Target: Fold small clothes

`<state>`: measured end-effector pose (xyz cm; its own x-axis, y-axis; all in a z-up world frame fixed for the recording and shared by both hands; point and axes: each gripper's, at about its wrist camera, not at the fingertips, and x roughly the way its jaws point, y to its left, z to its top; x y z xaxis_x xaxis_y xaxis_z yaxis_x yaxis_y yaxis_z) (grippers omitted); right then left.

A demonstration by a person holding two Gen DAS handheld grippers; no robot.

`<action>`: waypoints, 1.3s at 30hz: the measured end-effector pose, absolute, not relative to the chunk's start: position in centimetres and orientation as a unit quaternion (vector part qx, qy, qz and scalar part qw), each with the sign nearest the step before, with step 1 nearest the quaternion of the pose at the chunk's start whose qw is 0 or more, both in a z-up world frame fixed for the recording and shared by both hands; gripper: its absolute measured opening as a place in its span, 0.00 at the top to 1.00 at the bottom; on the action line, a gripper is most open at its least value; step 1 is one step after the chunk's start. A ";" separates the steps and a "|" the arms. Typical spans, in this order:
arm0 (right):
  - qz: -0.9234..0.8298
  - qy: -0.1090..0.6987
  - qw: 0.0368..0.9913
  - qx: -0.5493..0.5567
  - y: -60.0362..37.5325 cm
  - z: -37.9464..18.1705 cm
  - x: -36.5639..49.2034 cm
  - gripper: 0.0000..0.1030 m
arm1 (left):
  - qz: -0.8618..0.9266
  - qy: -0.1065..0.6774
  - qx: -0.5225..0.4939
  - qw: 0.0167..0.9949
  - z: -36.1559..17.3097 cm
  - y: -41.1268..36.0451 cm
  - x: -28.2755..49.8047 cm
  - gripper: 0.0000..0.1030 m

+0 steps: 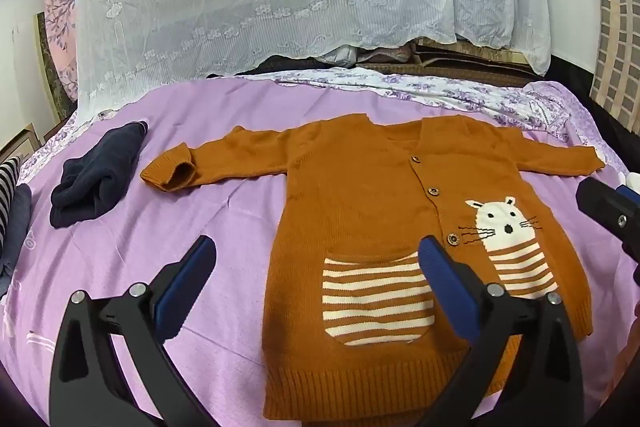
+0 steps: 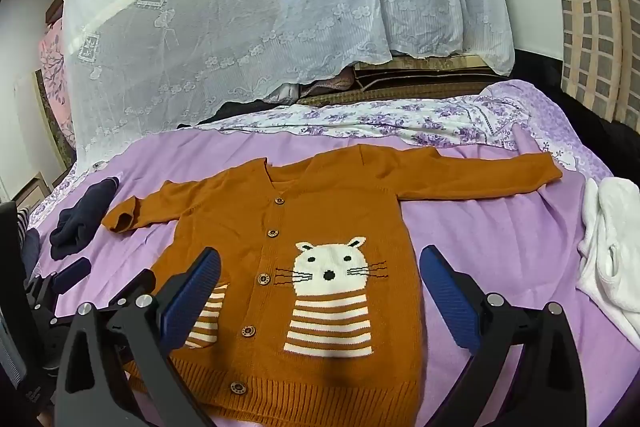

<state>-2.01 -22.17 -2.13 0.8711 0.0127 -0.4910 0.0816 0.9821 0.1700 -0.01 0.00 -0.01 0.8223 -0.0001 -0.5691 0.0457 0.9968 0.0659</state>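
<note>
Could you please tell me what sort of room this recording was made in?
Most likely a bedroom: the orange cardigan lies on a bed's purple sheet, with a floral cover behind it and a white lace net hanging beyond.

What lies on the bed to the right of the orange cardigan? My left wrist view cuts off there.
Observer: A heap of white clothes on the purple sheet, clear of the orange cardigan.
Operator: How many buttons does the cardigan have? I count three.
Observer: Five. The lowest button sits on the ribbed hem, where a gripper finger blocks your view.
Operator: Is the other gripper holding anything?
Observer: No. The right gripper is open over the cardigan's front, with nothing pinched.
</note>
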 end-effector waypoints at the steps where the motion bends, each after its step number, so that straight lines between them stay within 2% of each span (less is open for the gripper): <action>1: -0.018 0.253 0.963 0.093 -22.2 -2.2 -2.0 0.03 | -0.012 0.298 0.037 0.954 0.0 0.0 0.0 0.04; 39: -0.018 0.253 0.963 0.096 -22.4 -2.2 -2.0 0.03 | -0.012 0.297 0.039 0.954 -0.2 0.1 0.1 0.04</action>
<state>-1.97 -22.40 -2.21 0.8716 0.0146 -0.4900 0.0827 0.9808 0.1764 0.09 0.06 -0.25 0.8236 0.0005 -0.5672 0.0455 0.9967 0.0668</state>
